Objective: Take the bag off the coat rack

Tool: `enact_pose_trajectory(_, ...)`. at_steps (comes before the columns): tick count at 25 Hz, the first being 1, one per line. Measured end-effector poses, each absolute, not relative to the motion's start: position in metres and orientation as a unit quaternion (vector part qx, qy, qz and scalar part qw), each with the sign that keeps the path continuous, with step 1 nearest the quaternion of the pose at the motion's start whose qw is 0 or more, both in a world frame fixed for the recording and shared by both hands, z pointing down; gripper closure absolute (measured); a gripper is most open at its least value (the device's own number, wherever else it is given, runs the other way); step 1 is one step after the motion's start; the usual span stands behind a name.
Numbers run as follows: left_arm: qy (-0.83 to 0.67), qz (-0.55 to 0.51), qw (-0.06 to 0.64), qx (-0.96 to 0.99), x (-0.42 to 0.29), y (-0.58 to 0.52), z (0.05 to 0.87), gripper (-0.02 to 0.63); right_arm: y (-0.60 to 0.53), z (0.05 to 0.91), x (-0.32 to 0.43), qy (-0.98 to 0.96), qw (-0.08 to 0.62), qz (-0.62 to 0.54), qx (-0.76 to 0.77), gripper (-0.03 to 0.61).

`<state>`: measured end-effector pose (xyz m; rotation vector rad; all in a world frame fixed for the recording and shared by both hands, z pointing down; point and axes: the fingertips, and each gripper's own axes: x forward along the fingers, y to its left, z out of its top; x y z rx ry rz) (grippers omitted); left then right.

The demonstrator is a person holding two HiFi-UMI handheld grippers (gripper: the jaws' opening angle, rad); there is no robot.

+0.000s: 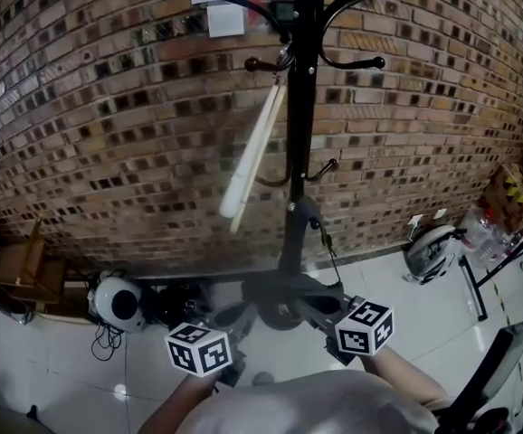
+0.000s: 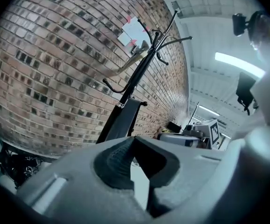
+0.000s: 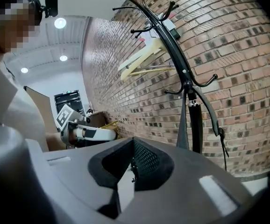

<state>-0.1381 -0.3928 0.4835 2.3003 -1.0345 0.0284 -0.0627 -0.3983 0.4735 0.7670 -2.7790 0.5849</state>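
Bag [image 1: 293, 242] hangs dark and flat against the rack [image 1: 299, 107], centre of the head view, just under the low hooks [image 1: 323, 170]; its thin strap [image 1: 320, 229] loops off to the right; which hook bears it I can't make out. Higher up a pale hanger-like thing [image 1: 254, 143] dangles from an upper hook, and I'd leave that alone.

Left gripper [image 1: 228, 322] and right gripper [image 1: 323, 313] sit low in that frame, well under the hooks and apart from the bag, so the reach looks not yet made. To do it well, I reckon one should go up for the strap close beneath its hook, lift it up and outward over the hook's tip, then draw away; a straight downward tug would likely only rock the rack; the other could steady the bag from below; the trailing cord [image 1: 332, 260] might snag.

Left gripper's [image 2: 135, 146] fingers are pressed together at the tips, a thin wedge of floor showing behind them, nothing pinched; the bag lies above centre in its view. Right gripper's [image 3: 132, 148] fingers are likewise tip to tip and empty, the bag right of centre against the wall [image 3: 247, 55]; both must spread before taking anything.
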Motion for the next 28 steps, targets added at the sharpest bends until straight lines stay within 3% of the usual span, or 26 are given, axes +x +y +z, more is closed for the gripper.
enact_pose_trajectory(6,-0.387,0.022,0.316,0.866,-0.15,-0.42,0.498,0.614,-0.443,0.472,-0.059,-0.932,0.1,0.169,0.304,0.577)
enact_pose_trajectory(8,-0.394,0.022,0.322,0.861,-0.159,-0.426,0.503,0.614,-0.461,0.464,-0.055,-0.929,0.09,0.153,0.324,0.462)
enact_pose_trajectory(16,-0.397,0.021,0.348,0.849,-0.166,-0.429,0.528,0.614,-0.528,0.48,-0.045,-0.901,0.083,0.12,0.409,0.419)
enact_pose_trajectory(24,-0.401,0.018,0.357,0.843,-0.178,-0.434,0.535,0.614,-0.552,0.521,-0.058,-0.889,0.115,0.15,0.417,0.42)
enact_pose_trajectory(28,-0.404,0.018,0.369,0.837,-0.187,-0.437,0.541,0.614,-0.557,0.532,-0.058,-0.879,0.115,0.164,0.432,0.521)
